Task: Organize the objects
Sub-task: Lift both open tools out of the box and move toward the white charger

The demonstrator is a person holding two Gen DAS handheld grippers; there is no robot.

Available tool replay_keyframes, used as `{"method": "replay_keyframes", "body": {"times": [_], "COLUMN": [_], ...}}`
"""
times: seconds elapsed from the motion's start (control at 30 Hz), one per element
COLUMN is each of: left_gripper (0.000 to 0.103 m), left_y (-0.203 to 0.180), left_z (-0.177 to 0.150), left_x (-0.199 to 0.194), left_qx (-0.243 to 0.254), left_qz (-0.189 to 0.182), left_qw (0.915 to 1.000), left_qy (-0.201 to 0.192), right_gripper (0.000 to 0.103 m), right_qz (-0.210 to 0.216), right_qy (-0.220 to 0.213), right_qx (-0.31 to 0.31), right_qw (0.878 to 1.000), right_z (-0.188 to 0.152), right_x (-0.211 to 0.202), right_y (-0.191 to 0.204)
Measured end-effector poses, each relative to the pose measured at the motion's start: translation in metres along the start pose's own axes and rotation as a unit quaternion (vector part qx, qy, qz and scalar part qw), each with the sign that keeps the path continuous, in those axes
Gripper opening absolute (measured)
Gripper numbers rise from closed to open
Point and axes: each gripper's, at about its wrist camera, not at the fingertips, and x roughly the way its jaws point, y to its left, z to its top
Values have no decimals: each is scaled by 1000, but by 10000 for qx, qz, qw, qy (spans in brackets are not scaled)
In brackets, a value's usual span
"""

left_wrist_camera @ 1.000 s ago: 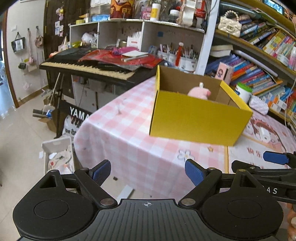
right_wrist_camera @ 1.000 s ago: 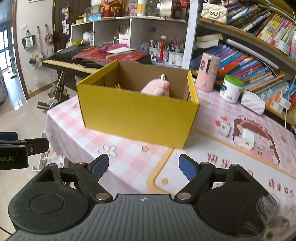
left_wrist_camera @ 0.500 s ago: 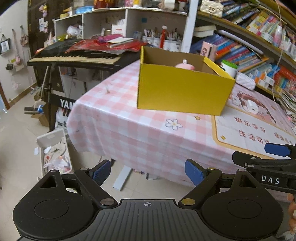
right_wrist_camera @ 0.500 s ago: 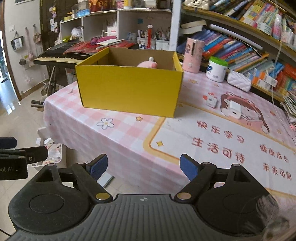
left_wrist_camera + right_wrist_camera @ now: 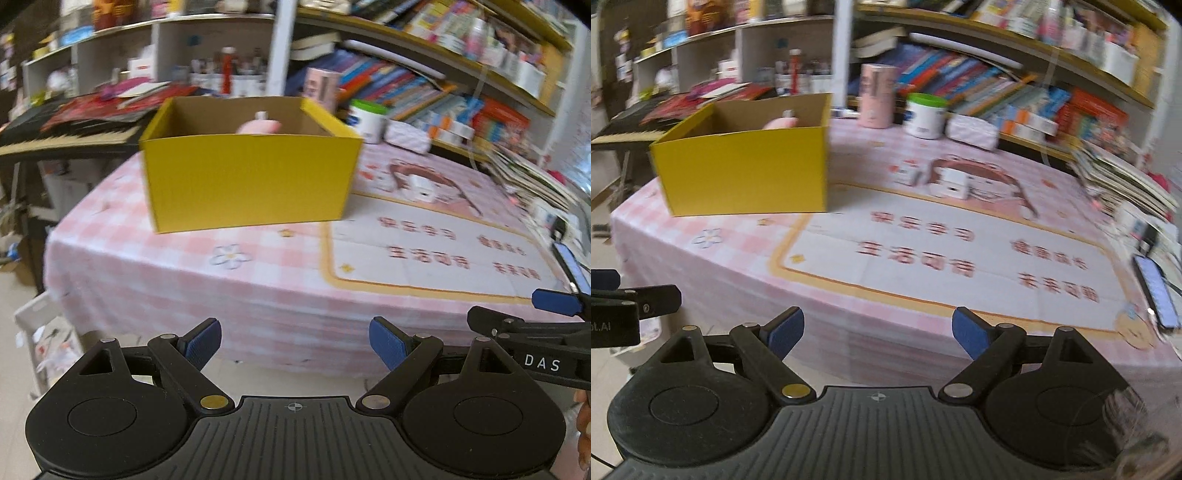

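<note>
Left gripper point(image 5: 295, 341): jaws spread wide, nothing between the blue pads, held in the air off the near edge of the table.
Right gripper point(image 5: 878, 332): also wide open and holding nothing, off the same table edge (its side shows at the right of the left wrist view, lettered "DAS").
Table point(image 5: 849, 306): covered by a pink-and-white checked cloth with small flower prints; the cloth hangs over the near edge.
Mat point(image 5: 960, 258): a white printed sheet with a yellow border lies on the cloth, right of the box; it carries a cartoon girl and red Chinese characters (too blurred to read).
Yellow box point(image 5: 247, 184): open-topped cardboard, standing upright on the cloth at the far left of the table, well apart from both grippers.
Pink toy point(image 5: 258, 126): inside the box, only its rounded top showing above the front wall.
Small white items point(image 5: 951, 184): two sit on the mat over the cartoon girl; what they are cannot be told.
Pink canister point(image 5: 877, 96): upright at the table's back edge, beside a white tub with a green lid point(image 5: 925, 114) and a pale pouch point(image 5: 971, 129).
Phone point(image 5: 1156, 291): lying at the right edge of the table, screen lit.
Keyboard point(image 5: 66, 136): left of the table, red papers piled on it.
Shelves point(image 5: 1015, 74): rows of books behind the table; white cubbies with pen cups farther left.
Floor point(image 5: 22, 376): pale tiles, with a white bin of odds and ends.
</note>
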Motion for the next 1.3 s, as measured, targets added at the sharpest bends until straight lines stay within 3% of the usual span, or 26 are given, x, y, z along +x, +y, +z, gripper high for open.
{"method": "replay_keyframes", "body": {"times": [0.3, 0.57, 1.3], "left_gripper": [89, 89, 89], "left_y": [-40, -58, -110], "left_z": [13, 27, 90], "left_x": [18, 34, 103], "left_qx": [412, 535, 198], "left_qz": [-473, -527, -67], "left_qw": [9980, 9972, 9997], "left_qy": [49, -2, -143], "right_gripper": [87, 87, 86], "right_qz": [-480, -570, 140], "right_qy": [30, 17, -85], "right_qx": [346, 450, -54], "right_qw": [9982, 9974, 9999], "right_z": [-4, 4, 90], "right_x": [-6, 5, 101], "right_y": [-37, -60, -125]}}
